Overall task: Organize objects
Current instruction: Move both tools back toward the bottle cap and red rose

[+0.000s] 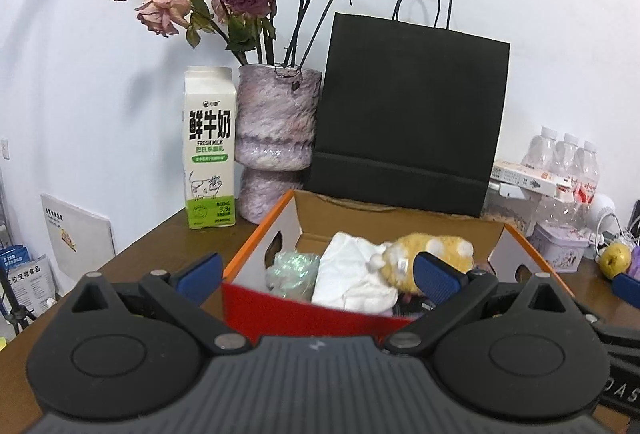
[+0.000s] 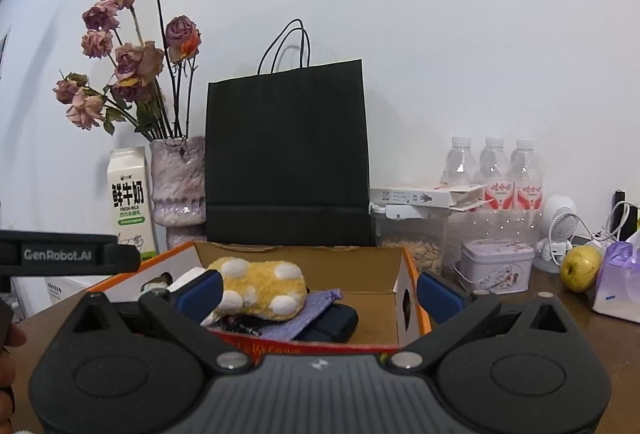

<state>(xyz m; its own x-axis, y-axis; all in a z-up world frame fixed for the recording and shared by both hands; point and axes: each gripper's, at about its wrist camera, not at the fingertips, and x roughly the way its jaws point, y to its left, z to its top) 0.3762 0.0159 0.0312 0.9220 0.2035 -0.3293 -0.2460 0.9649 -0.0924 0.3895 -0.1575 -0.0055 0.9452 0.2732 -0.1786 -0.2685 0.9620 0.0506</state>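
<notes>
Matt black paper bag [image 2: 286,154], raw brown cardboard box [image 2: 372,266] (glossy orange outside), fuzzy yellow plush toy [image 2: 260,284], clear plastic bottles [image 2: 494,162], dark wooden table [image 2: 560,318], waxy milk carton [image 1: 209,146].

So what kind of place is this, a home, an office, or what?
Probably a cluttered desk in an office or home, against a white wall: a milk carton, a vase of dried roses, bottled water, and a small desk fan share the wooden top.

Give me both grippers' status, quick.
Left gripper: open, holding nothing, over the box.
Right gripper: open, holding nothing.
</notes>
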